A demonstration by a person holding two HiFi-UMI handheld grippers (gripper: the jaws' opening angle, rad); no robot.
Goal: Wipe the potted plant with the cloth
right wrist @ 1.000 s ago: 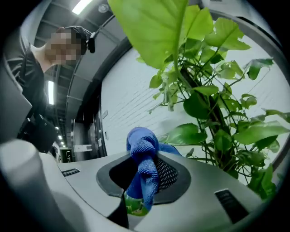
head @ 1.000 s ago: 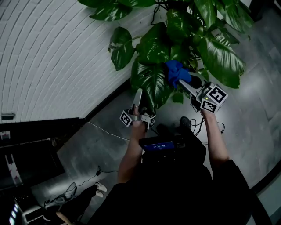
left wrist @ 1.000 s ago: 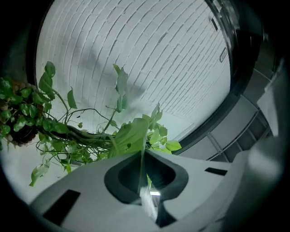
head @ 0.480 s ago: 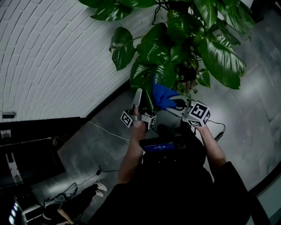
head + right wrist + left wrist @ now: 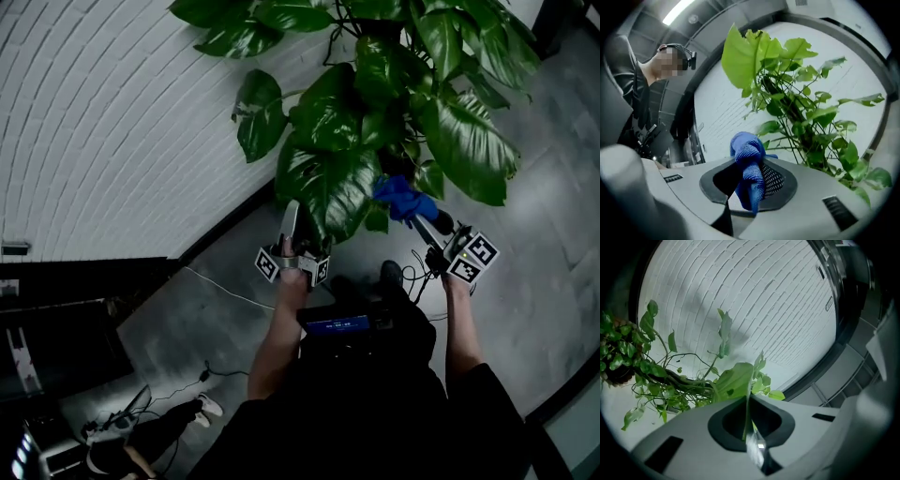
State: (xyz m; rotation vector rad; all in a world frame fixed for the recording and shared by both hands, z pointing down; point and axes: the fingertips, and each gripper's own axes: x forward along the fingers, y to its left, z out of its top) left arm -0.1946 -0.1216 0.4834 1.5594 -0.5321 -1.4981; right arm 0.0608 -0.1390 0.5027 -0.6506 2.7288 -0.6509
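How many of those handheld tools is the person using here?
2: the left tool pinches a plant leaf; the right tool grips the blue cloth.

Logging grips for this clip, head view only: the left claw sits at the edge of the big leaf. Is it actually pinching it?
Observer: Yes. The left gripper view shows the left claw shut on a leaf, held edge-on.
Operator: And the blue cloth on the right?
Observer: The right gripper view shows the right claw clamped on the cloth, its bunched end sticking out in front.
Operator: Any leaf caught with it?
Observer: No, only cloth is in that claw; the plant stands behind it.
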